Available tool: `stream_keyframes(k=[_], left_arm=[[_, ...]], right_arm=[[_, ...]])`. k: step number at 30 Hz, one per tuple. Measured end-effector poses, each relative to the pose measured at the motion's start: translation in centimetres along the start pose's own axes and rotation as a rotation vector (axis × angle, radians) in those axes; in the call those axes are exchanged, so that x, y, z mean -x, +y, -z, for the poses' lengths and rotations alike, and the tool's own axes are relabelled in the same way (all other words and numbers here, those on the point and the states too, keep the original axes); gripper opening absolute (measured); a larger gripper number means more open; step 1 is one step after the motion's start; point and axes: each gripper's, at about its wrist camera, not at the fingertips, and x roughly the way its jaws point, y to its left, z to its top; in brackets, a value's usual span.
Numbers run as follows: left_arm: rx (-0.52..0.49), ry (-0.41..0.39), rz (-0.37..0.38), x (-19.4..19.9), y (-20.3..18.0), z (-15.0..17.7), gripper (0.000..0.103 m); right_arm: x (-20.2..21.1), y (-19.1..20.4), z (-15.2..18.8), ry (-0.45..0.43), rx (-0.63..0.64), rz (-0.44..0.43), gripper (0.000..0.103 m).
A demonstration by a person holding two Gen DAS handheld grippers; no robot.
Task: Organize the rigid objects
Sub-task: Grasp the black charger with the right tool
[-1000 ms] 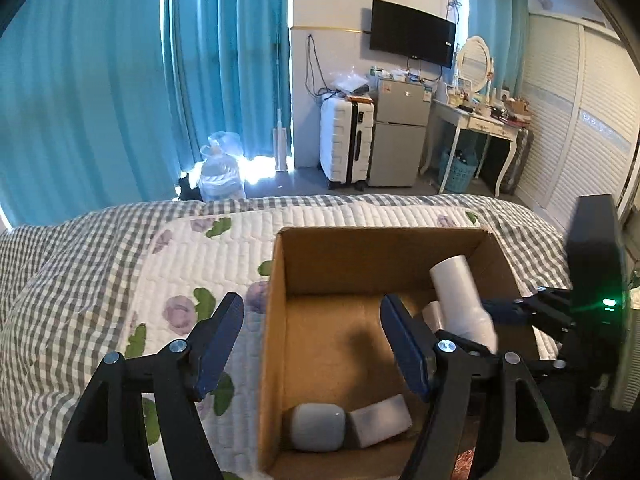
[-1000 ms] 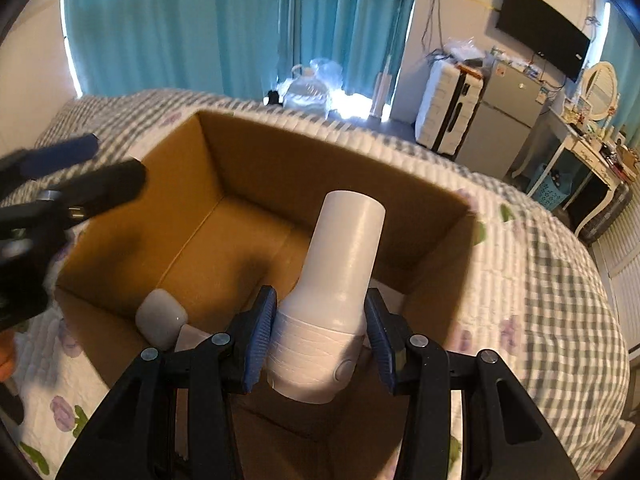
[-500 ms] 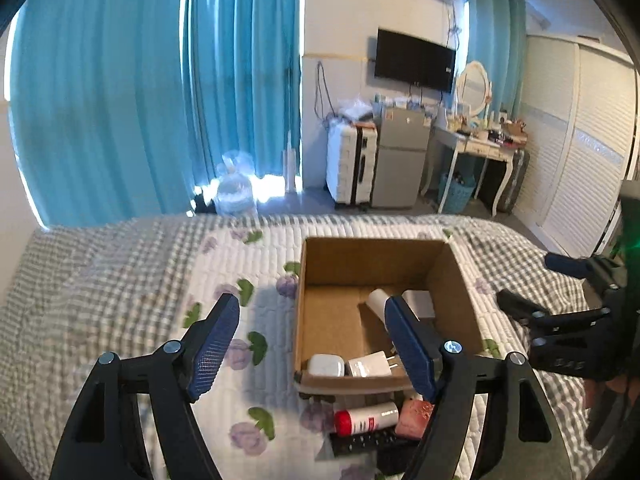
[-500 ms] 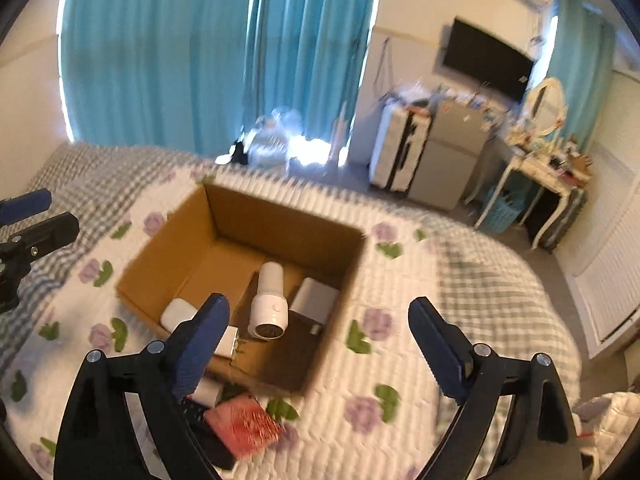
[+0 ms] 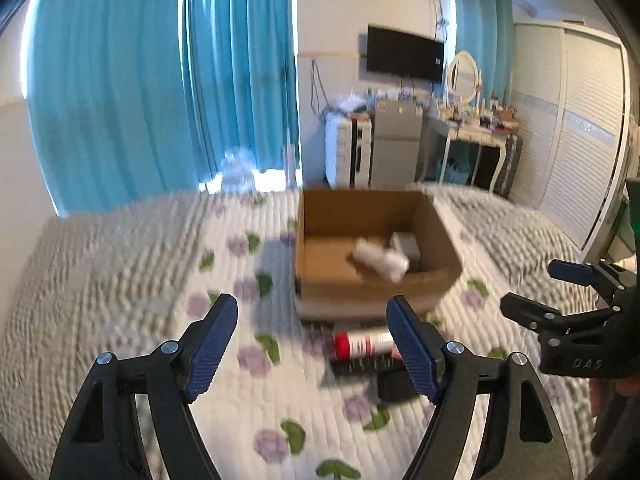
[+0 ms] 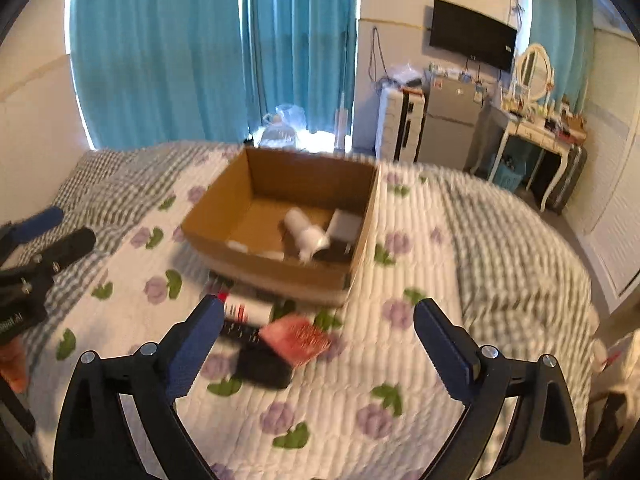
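Observation:
A brown cardboard box point(image 5: 312, 252) point(image 6: 224, 216) stands on the floral quilt. Inside lie a white cylinder-shaped device point(image 5: 380, 260) point(image 6: 306, 234) and a white block point(image 5: 406, 242) point(image 6: 344, 224). In front of the box lie a red-capped white tube point(image 5: 360, 344) point(image 6: 244, 308), a black remote point(image 5: 360, 366) point(image 6: 240, 332), a red square pad point(image 6: 296, 338) and a black box point(image 6: 262, 366). My left gripper point(image 5: 312, 344) is open and empty, back from the box. My right gripper point(image 6: 316, 344) is open and empty above the loose items; it also shows at the right of the left wrist view point(image 5: 560, 292).
The bed's checked blanket point(image 6: 512, 248) runs to the edges. Beyond the bed are blue curtains point(image 5: 160, 80), a white suitcase point(image 5: 344, 152), a small fridge point(image 5: 396, 148), a dressing table point(image 5: 472, 132) and a white wardrobe point(image 5: 580, 140).
The right gripper let go of the white device, which now lies in the box. Both grippers pulled back and up from the box, so the loose items in front came into view.

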Motion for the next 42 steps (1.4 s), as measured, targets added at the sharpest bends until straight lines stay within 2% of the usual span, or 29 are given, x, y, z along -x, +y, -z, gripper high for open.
stream_keyframes(k=[4, 9, 14, 16, 21, 24, 25, 30, 36, 40, 42], left_arm=[[0.079, 0.064, 0.021, -3.6, 0.4, 2.5, 0.079], [0.105, 0.092, -0.017, -7.1, 1.0, 5.4, 0.08], [0.117, 0.22, -0.065, -11.0, 2.6, 9.7, 0.08], [0.152, 0.252, -0.073, -11.8, 3.3, 10.2, 0.079], [0.176, 0.264, -0.085, -12.3, 3.7, 10.6, 0.079], [0.165, 0.27, -0.101, -12.2, 3.6, 10.8, 0.079], [0.163, 0.27, -0.101, -12.2, 3.5, 10.8, 0.08], [0.156, 0.284, -0.085, -11.9, 2.9, 10.5, 0.079], [0.095, 0.292, -0.049, -11.4, -0.5, 10.3, 0.08], [0.051, 0.288, -0.016, -11.4, -3.4, 10.0, 0.08], [0.036, 0.289, 0.031, -11.7, -4.8, 9.6, 0.079]], right_arm=[[-4.0, 2.0, 2.1, 0.052, 0.004, 0.007, 0.097], [-9.0, 3.7, 4.5, 0.127, -0.016, 0.024, 0.097], [-13.9, 4.1, 7.6, 0.247, -0.054, -0.007, 0.096], [-15.5, 4.2, 8.5, 0.285, -0.079, -0.032, 0.096], [-17.6, 4.6, 8.9, 0.308, -0.087, -0.05, 0.096], [-18.0, 5.0, 8.9, 0.313, -0.067, -0.056, 0.083], [-18.2, 5.1, 9.0, 0.317, -0.058, -0.059, 0.071], [-16.7, 4.7, 9.5, 0.3, -0.04, -0.074, 0.07], [-11.3, 2.2, 10.3, 0.241, 0.025, -0.049, 0.069], [-9.2, -0.9, 8.9, 0.203, 0.0, -0.008, 0.069], [-9.1, -2.5, 7.5, 0.207, -0.022, 0.001, 0.069]])
